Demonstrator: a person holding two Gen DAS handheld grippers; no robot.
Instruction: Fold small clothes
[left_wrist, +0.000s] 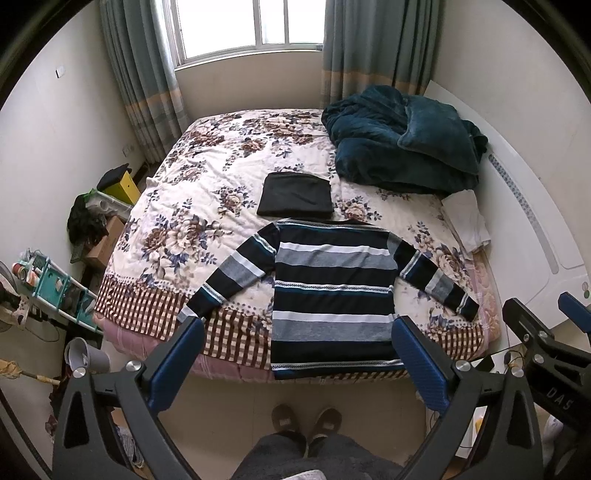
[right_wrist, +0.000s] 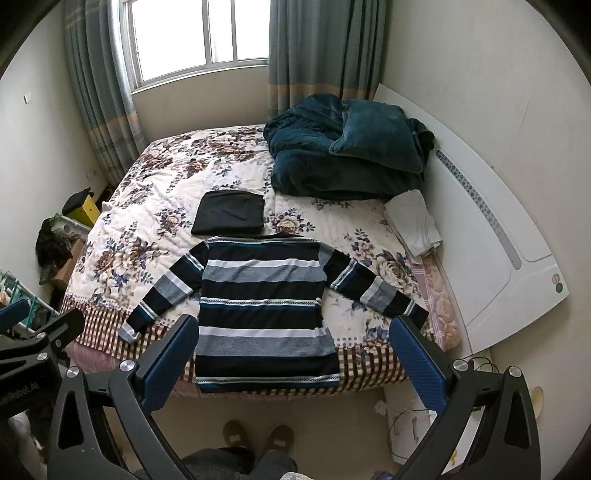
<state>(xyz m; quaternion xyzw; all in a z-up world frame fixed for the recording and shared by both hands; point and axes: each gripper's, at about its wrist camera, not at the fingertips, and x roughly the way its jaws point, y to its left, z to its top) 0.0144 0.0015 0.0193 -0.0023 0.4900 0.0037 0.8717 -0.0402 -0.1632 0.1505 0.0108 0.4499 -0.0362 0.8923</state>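
1. The striped sweater (left_wrist: 332, 291) lies flat on the near end of the bed (left_wrist: 207, 173), body straight, both sleeves spread out to the sides, hem at the bed's near edge. No fold shows in it.
2. A black garment (left_wrist: 295, 199) sits just beyond the sweater's collar, already folded into a neat rectangle, so one piece looks done and the sweater appears to be the one in hand.
3. The left gripper (left_wrist: 295, 354) hangs above the floor in front of the bed, well clear of the cloth; its fingers (left_wrist: 177, 365) stand wide apart and hold nothing.
4. The right gripper (right_wrist: 295, 354) hovers likewise beside it, fingers (right_wrist: 417, 362) wide and empty.
5. Judged step: the start of folding the sweater, with the grasp not yet made.
6. The next move likely calls for both grippers to go down to the cloth, one to each sleeve or shoulder, and pinch a single layer without catching the floral bedspread (right_wrist: 155, 192) beneath.
7. The blue blanket (right_wrist: 343, 147) and white cloth (right_wrist: 413, 221) lie well apart from the sweater, out of the way.
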